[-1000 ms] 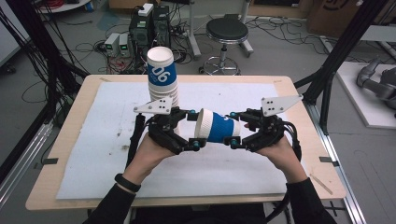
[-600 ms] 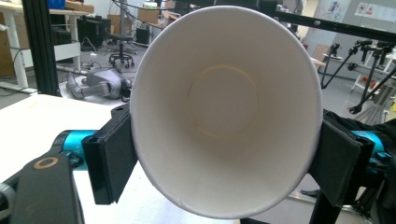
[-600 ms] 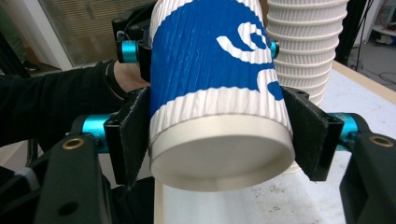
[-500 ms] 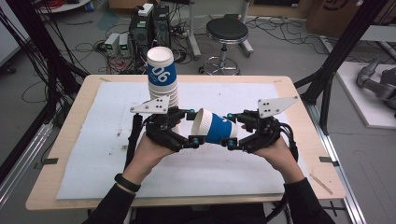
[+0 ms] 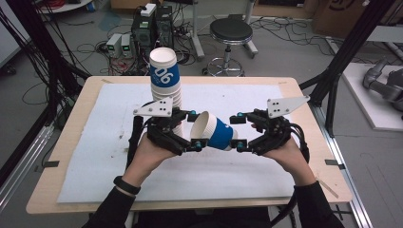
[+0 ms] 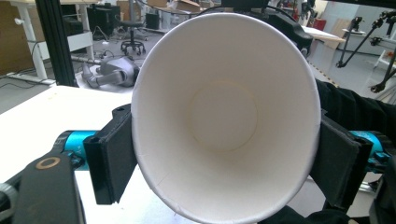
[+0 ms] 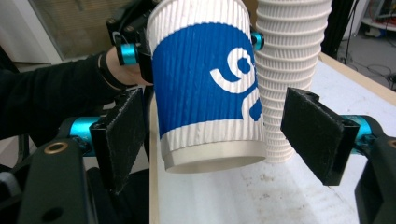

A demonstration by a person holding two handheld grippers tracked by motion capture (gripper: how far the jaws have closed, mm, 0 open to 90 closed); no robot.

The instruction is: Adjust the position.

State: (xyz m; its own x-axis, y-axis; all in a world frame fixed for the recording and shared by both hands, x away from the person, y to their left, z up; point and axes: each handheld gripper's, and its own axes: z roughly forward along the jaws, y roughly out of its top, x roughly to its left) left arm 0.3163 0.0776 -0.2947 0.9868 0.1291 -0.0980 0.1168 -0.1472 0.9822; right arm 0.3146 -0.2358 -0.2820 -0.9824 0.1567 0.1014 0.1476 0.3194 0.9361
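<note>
My left gripper (image 5: 196, 132) clamps the rim of the paper cup (image 5: 215, 131), which lies on its side above the table's (image 5: 304, 185) middle, mouth to the left. My right gripper (image 5: 238, 131) has just been opening; its pads stand clear of the cup's base between them. The cup stack (image 5: 166, 80) stands just beyond, far left.
</note>
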